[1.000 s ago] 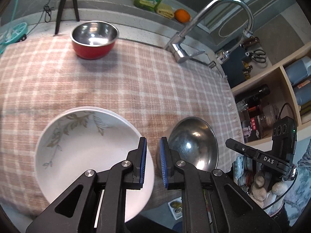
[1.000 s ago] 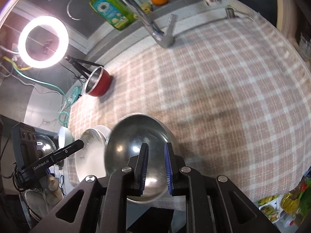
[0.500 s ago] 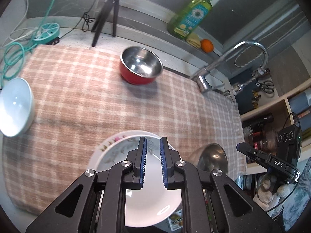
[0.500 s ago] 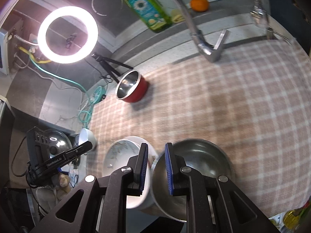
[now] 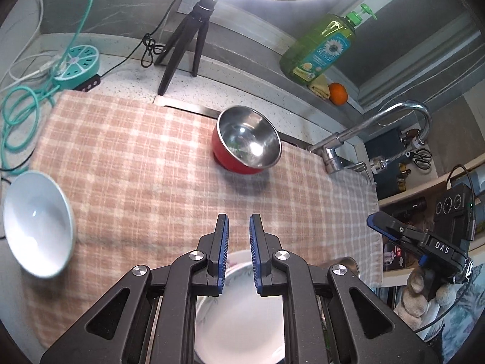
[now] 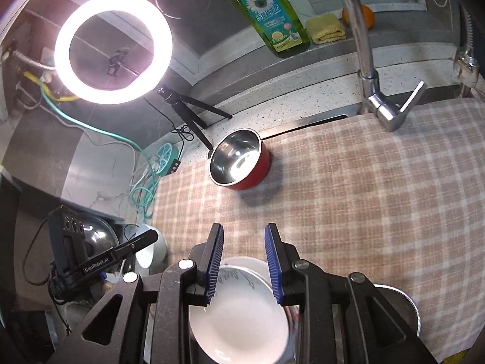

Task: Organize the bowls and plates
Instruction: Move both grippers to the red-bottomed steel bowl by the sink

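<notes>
Now both grippers hang empty over the near edge of the bench. The left gripper [image 5: 238,224] has its blue pads a narrow gap apart and easing wider, with only checked cloth showing between them. The right gripper [image 6: 244,236] is spreading more plainly, and nothing sits between its pads either.

Just under both, at the near edge of the checked cloth [image 5: 145,163], sits the white patterned bowl [image 6: 239,312]; the steel bowl [image 6: 403,306] stands just beside it to the right, half hidden behind the right gripper's body. A second ago each gripper was low over its own dish, the left at the rim of the white bowl and the right over the steel one; since then both have pulled back and up, so far more of the bench shows. Both dishes rest on the cloth unheld, so that pair looks placed side by side.

Farther out, the red bowl [image 5: 247,139] with its steel lining stands alone near the back, by the tap [image 5: 357,133]. A pale blue bowl [image 5: 38,224] sits at the left edge of the cloth. Those two are likely what remains to gather.
</notes>
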{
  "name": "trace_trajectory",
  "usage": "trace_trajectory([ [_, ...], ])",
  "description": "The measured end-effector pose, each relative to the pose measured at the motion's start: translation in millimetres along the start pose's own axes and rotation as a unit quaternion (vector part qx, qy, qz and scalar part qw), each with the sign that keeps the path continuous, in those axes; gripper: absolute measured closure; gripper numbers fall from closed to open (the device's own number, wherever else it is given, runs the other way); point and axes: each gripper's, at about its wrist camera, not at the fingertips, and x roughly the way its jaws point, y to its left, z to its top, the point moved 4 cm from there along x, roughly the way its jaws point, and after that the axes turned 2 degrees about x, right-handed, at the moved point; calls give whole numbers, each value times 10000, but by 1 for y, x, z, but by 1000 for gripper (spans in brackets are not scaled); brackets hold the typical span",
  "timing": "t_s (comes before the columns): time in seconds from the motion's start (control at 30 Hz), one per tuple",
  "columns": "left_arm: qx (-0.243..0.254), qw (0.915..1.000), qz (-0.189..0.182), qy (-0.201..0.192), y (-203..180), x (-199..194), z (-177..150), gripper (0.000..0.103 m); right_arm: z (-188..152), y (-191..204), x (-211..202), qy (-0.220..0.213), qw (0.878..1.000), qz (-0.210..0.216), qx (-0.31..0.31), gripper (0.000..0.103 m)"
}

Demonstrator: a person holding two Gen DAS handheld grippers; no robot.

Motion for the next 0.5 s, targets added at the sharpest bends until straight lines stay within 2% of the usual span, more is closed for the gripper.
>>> trace_trajectory([
  [0.17, 96, 9999, -31, 93, 6, 13, 21, 86, 16, 8, 31, 146, 9996, -2, 248, 78],
  [0.5, 142, 9994, -20, 310, 17, 48, 59, 86, 45, 9, 78, 195, 9984, -385, 377, 78],
])
